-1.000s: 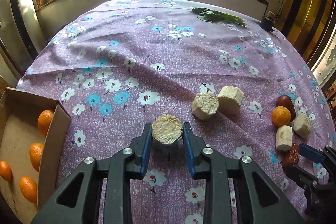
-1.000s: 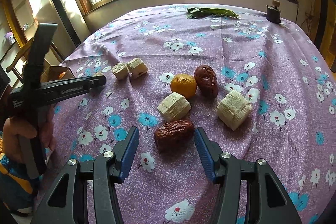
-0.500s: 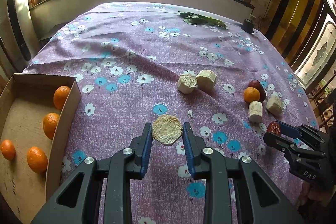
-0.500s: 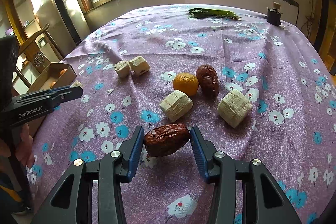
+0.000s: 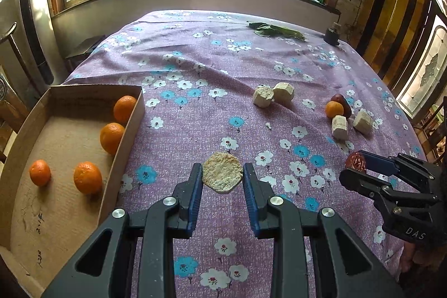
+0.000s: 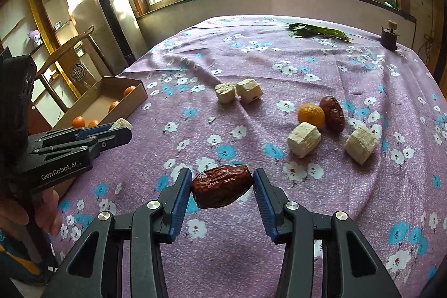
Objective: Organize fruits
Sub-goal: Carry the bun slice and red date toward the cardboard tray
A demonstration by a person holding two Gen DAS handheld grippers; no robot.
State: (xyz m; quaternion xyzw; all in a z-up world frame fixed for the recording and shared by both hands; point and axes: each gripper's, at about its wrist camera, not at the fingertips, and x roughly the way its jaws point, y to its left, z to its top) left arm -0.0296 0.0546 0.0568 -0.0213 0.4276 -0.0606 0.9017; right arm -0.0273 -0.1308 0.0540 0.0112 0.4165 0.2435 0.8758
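Left wrist: tongs (image 5: 222, 177) clamp pale fruit chunk (image 5: 222, 172) above tablecloth (image 5: 195, 69).

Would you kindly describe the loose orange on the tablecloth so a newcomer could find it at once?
Start at the purple flowered tablecloth and find the cluster of fruit pieces on its right side. The loose orange sits there against a dark red date, above a pale chunk. It is the only orange outside the cardboard box.

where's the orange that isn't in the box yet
In the right wrist view the loose orange sits on the tablecloth right of centre, touching a red date on its right, with a pale cut chunk just in front.
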